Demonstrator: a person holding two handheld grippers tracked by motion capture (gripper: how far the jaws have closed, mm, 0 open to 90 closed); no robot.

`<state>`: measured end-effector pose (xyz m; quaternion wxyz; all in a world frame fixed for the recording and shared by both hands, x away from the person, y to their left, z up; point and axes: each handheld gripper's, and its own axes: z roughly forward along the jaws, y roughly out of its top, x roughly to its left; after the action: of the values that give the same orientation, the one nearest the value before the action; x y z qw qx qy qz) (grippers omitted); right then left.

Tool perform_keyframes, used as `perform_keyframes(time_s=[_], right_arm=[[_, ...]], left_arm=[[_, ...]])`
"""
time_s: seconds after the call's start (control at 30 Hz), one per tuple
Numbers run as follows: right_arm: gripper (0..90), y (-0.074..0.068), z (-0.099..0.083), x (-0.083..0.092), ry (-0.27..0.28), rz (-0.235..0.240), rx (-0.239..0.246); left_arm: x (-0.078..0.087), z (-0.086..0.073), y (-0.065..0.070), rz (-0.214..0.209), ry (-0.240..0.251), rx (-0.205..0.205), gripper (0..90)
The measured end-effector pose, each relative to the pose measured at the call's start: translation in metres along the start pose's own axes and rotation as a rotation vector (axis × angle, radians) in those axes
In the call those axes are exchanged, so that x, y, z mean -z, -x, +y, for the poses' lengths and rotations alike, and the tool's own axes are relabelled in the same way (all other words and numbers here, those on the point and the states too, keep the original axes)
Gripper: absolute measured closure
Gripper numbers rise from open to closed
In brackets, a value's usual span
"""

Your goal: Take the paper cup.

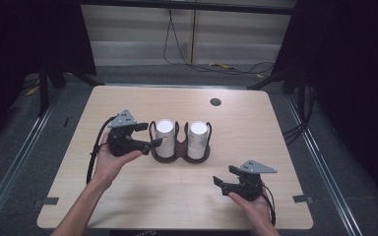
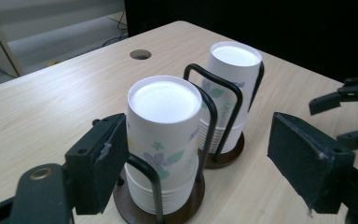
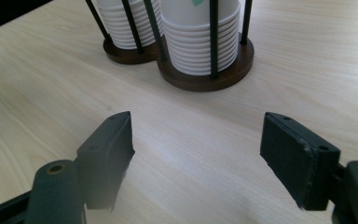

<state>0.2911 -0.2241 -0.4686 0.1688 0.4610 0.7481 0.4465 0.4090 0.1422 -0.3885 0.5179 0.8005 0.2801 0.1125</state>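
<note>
High view: a wooden table (image 1: 128, 206) carries a dark two-ring cup holder (image 1: 179, 156) near its middle, with a stack of upside-down white paper cups in each ring, the left stack (image 1: 165, 137) and the right stack (image 1: 197, 139). The left gripper (image 1: 150, 135), held in the left hand (image 1: 109, 160), sits at the left stack with its jaws apart, one on either side of the cups; the left gripper view shows the near jaw just beside the stack. The right gripper (image 1: 225, 177) rests near the front edge, well apart from the holder, jaws wide open over bare wood.
</note>
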Motion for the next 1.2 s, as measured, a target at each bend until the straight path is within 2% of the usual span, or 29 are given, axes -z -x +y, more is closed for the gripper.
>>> perform_keyframes(time_s=[0.1,0.2,0.37,0.47,0.53,0.63,0.77,0.87,1.03,1.17,1.2], right_arm=[[25.7,-0.002,0.000,-0.002,-0.005,0.011,0.002],[25.7,-0.004,0.001,-0.002,-0.002,-0.009,0.039],[25.7,-0.003,0.002,-0.002,0.002,-0.013,0.039],[25.7,-0.004,0.002,-0.002,0.001,-0.008,0.039],[25.7,-0.004,0.001,-0.002,-0.002,-0.007,0.041],[25.7,-0.004,0.001,-0.003,-0.005,-0.004,0.045],[25.9,-0.003,0.001,-0.003,-0.007,-0.004,0.038],[26.0,-0.002,0.000,-0.003,-0.015,-0.010,0.039],[26.0,-0.002,0.001,-0.005,-0.020,-0.010,0.041],[26.0,-0.002,0.001,-0.005,-0.020,-0.011,0.042],[26.0,-0.001,0.001,-0.005,-0.019,-0.013,0.041]], left_arm=[[-0.006,0.007,-0.001,-0.002,-0.025,-0.017,20.1],[-0.012,0.011,-0.002,0.018,-0.042,-0.024,22.3],[-0.020,0.018,-0.003,0.022,-0.064,-0.042,25.4],[-0.024,0.021,-0.004,0.045,-0.064,-0.051,32.5],[-0.029,0.022,-0.006,0.032,-0.079,-0.049,31.1],[-0.033,0.022,-0.008,0.033,-0.080,-0.043,30.8],[-0.036,0.023,-0.016,0.055,-0.100,-0.043,30.7],[-0.037,0.024,-0.019,0.040,-0.112,-0.046,30.8],[-0.041,0.027,-0.018,0.031,-0.122,-0.051,30.9],[-0.045,0.032,-0.017,0.027,-0.146,-0.047,30.5],[-0.046,0.035,-0.013,0.024,-0.172,-0.060,29.9]])
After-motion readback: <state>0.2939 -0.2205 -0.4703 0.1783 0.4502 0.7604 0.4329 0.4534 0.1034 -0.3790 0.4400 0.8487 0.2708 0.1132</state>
